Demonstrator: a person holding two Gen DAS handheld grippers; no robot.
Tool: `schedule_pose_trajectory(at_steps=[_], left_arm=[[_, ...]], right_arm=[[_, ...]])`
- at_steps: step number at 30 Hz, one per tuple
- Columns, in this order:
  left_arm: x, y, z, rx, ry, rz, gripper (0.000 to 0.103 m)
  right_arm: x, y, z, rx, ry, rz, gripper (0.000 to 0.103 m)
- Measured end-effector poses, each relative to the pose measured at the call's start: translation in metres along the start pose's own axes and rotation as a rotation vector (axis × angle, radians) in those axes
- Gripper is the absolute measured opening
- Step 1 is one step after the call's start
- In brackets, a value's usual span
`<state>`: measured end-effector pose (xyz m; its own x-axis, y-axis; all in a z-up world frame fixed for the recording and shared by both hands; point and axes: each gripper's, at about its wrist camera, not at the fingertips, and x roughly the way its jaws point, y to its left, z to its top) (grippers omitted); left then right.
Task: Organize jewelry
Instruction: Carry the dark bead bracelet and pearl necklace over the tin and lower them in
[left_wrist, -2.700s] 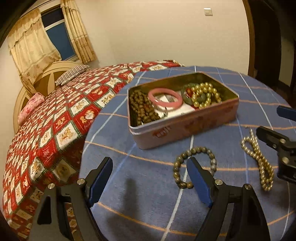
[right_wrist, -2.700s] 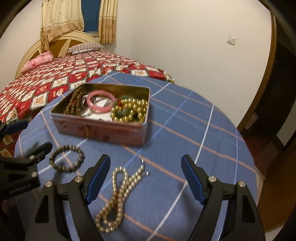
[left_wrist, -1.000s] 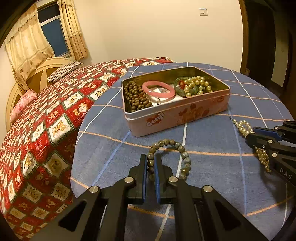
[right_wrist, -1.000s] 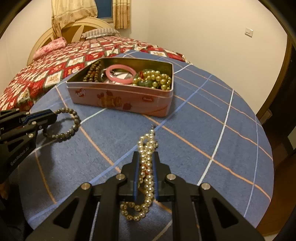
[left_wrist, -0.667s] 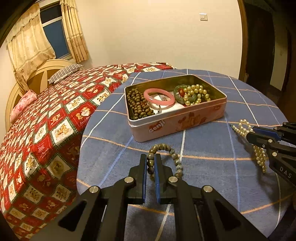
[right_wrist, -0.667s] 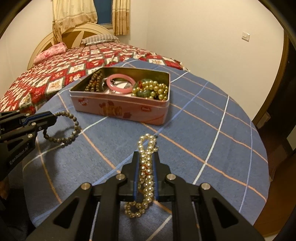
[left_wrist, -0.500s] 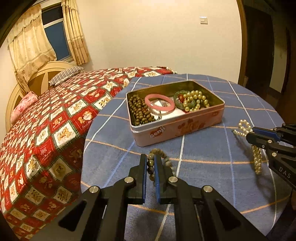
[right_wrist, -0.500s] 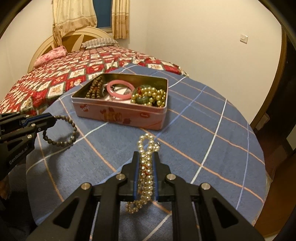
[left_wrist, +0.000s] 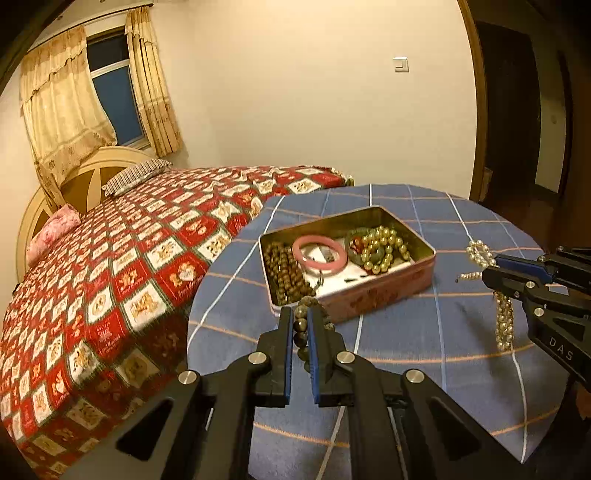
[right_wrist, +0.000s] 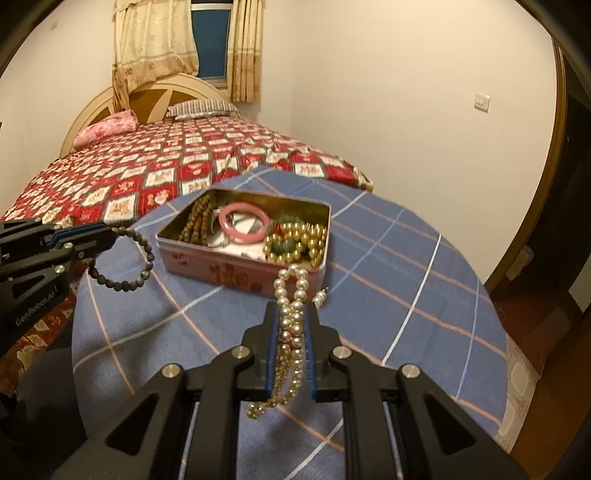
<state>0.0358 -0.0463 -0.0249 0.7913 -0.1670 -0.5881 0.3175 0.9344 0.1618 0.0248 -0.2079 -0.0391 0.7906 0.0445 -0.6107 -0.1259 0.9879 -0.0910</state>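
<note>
Above table (left_wrist: 461, 369): hand-held gripper (left_wrist: 300, 325) gripping bracelet (left_wrist: 301, 334)

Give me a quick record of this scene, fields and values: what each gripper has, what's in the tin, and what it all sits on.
left gripper: shut on dark bead bracelet, held above the table
right gripper: shut on pearl necklace, its end dangling below the fingers
tin: open, no lid in view, on the table
tin contents: brown beads at left, pink bangle in the middle, gold beads at right
table: round, blue plaid cloth
backdrop: bed with red patterned cover
</note>
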Motion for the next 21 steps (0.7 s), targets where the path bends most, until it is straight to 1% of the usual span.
schedule_pose_trajectory(at_steps=[8, 14, 18, 21], left_arm=[[-0.002, 0.000, 0.023, 0.014, -0.034, 0.000, 0.007], [0.000, 0.002, 0.044, 0.036, -0.068, 0.025, 0.007], [0.004, 0.005, 0.056, 0.043, -0.077, 0.036, 0.007], [0.012, 0.007, 0.065, 0.039, -0.073, 0.029, 0.007]], right_arm=[[0.000, 0.002, 0.023, -0.021, -0.038, -0.006, 0.014], [0.004, 0.002, 0.039, -0.046, -0.061, -0.017, 0.014], [0.009, -0.001, 0.049, -0.053, -0.071, -0.025, 0.014], [0.013, -0.003, 0.055, -0.053, -0.072, -0.028, 0.014]])
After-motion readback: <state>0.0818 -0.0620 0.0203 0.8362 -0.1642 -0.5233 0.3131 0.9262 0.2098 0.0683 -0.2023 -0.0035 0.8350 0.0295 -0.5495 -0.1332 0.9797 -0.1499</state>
